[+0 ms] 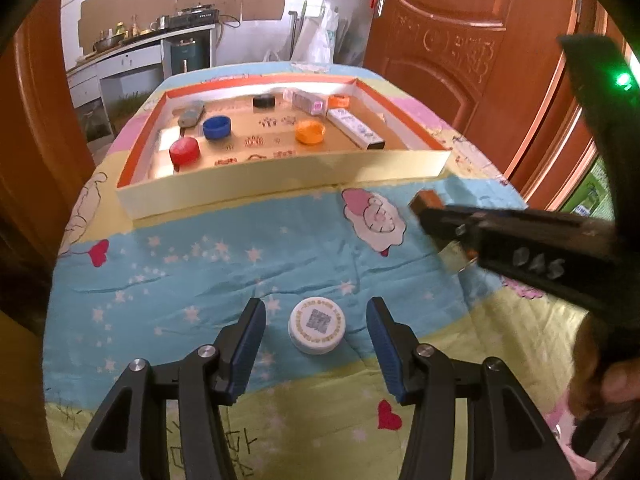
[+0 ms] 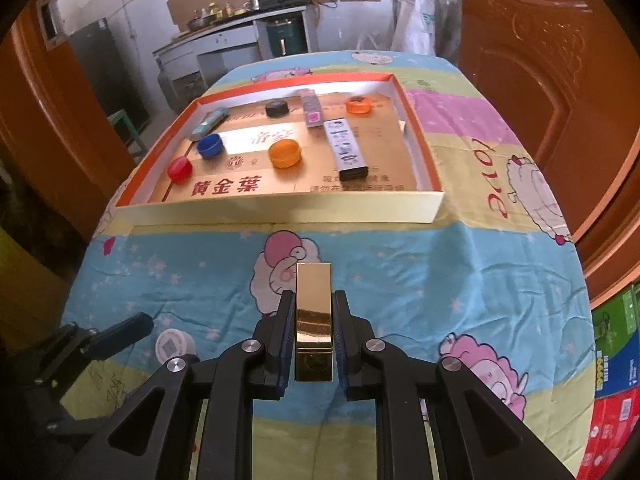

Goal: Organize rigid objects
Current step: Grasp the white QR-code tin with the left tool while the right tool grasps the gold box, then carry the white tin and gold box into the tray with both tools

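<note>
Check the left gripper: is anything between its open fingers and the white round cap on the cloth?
Nothing visible. The white round cap lies alone on the patterned cloth, right between the open left gripper fingers; the right gripper holds its gold rectangular block off to the side.

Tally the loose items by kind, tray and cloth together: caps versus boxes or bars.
Round caps: 6 — red, blue, two orange, black, white
Boxes or bars: 4 — grey, pink-marked, black-and-white, gold
Total: 10
</note>
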{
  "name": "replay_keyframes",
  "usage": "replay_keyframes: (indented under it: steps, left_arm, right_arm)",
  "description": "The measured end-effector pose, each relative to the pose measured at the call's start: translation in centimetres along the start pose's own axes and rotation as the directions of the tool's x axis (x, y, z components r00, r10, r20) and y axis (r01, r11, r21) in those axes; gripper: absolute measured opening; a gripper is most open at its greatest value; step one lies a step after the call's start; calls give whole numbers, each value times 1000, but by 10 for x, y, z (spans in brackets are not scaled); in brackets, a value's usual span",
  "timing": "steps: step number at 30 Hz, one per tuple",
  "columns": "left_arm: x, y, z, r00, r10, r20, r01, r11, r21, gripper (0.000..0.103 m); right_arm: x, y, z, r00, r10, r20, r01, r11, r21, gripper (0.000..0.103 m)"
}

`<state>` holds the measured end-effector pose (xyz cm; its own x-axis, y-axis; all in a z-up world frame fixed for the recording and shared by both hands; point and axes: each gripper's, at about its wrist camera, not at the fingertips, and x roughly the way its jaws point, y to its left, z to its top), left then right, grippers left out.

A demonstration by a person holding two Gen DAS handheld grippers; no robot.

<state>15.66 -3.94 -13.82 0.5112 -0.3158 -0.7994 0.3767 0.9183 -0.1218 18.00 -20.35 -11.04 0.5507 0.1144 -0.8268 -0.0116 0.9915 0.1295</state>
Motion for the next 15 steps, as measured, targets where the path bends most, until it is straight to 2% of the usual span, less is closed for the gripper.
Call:
replay_keyframes:
  steps: [5, 7, 9, 15]
  left_arm:
    - [4, 0, -3, 1000, 22, 3, -22, 1000, 6, 51]
    - [4, 0, -4, 999, 43, 6, -43, 999, 15, 44]
    - [3, 0, -6, 998, 60, 14, -60, 998, 24, 31]
    - [0, 1, -9, 998, 54, 35, -55, 998, 29, 31]
  right_arm:
    - [-5, -4, 0, 1000, 7, 15, -8, 1000, 8, 18]
    - [-5, -6, -1, 1000, 9, 11, -9, 1000, 13, 19]
    - [-4, -7, -2, 1000, 9, 11, -9, 1000, 18, 19]
    - [-7, -6, -4, 1000, 14, 22, -15, 1000, 11, 18]
